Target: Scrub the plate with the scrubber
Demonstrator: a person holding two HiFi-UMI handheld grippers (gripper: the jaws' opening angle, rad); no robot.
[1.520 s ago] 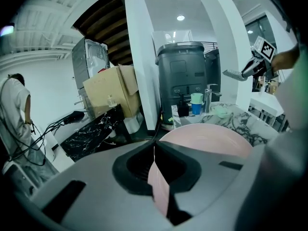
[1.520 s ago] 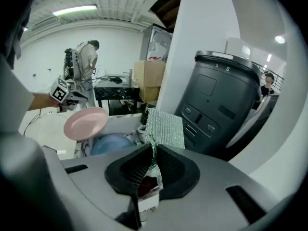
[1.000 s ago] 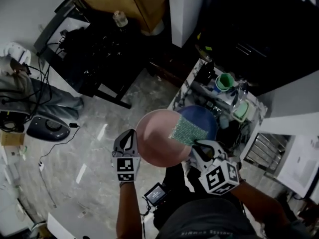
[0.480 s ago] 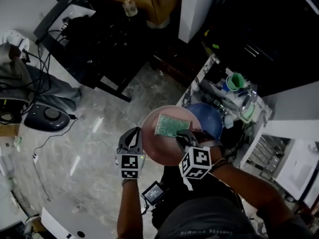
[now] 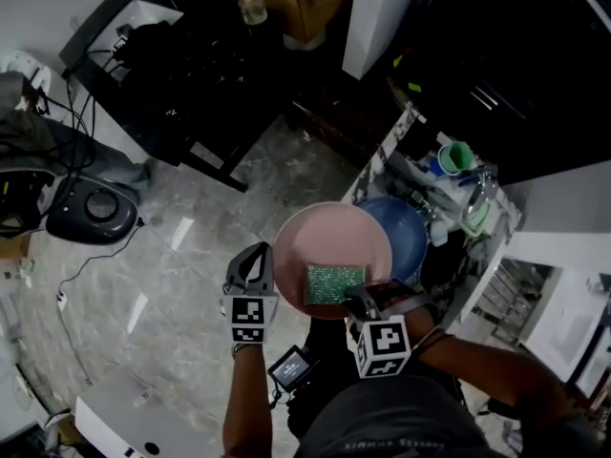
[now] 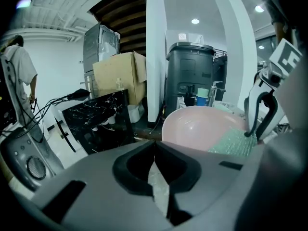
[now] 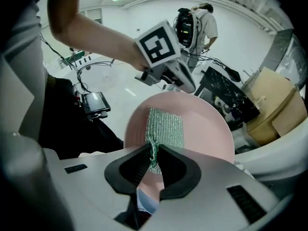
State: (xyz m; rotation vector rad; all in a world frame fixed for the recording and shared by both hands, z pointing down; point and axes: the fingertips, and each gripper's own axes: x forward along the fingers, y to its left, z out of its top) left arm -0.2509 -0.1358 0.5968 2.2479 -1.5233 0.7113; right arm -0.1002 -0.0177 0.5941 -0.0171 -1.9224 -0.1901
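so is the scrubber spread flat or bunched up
Spread flat. The scrubber lies open on the plate as a rectangle; only its near edge is gathered where the right gripper pinches it.

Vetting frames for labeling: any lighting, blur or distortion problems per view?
Head view: dim, top right nearly black, plate and scrubber sharp. Left gripper view: strong fisheye, dark corners, ceiling lamps glare. Right gripper view: fisheye, white background washed out, scrubber mesh crisp.

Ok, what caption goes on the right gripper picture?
Right gripper pinching the green scrubber on a pink plate held by the left gripper.
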